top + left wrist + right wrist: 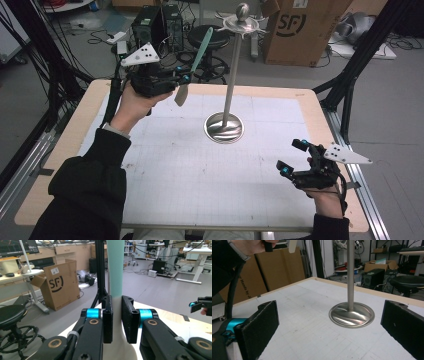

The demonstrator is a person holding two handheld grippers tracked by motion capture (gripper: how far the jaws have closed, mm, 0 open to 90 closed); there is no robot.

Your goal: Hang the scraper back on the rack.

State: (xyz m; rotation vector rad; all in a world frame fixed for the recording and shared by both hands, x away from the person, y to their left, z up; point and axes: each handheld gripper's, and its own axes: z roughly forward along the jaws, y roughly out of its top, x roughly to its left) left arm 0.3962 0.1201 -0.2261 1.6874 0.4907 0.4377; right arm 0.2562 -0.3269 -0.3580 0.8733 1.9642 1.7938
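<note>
On the far left of the counter (65, 150) my left gripper (182, 80) is raised above the surface, its jaws closed nearly all the way on a spatula (195, 62). They pinch it where the pale blade meets the mint-green handle. In the high view the handle tilts up and away toward the far side while the blade hangs down just clear of the counter. The left gripper view shows the same spatula (115, 277) standing upright between the two black pads, clamped firmly.

Toward the middle, a little to the right of the spatula, stands the metal stand (231, 75): a round base on the counter, a thin upright pole, and a hooked crown at the top. None of its hooks carries anything that I can see.

On the near right my right gripper (291, 157) sits low over the counter with its jaws wide apart and nothing between them, facing the stand's base (351, 314).

I judge the pickup done: the spatula is off the counter and secured. What looks left is carrying it rightward and up to the crown and hanging it on a hook, which I'd call the harder half.
</note>
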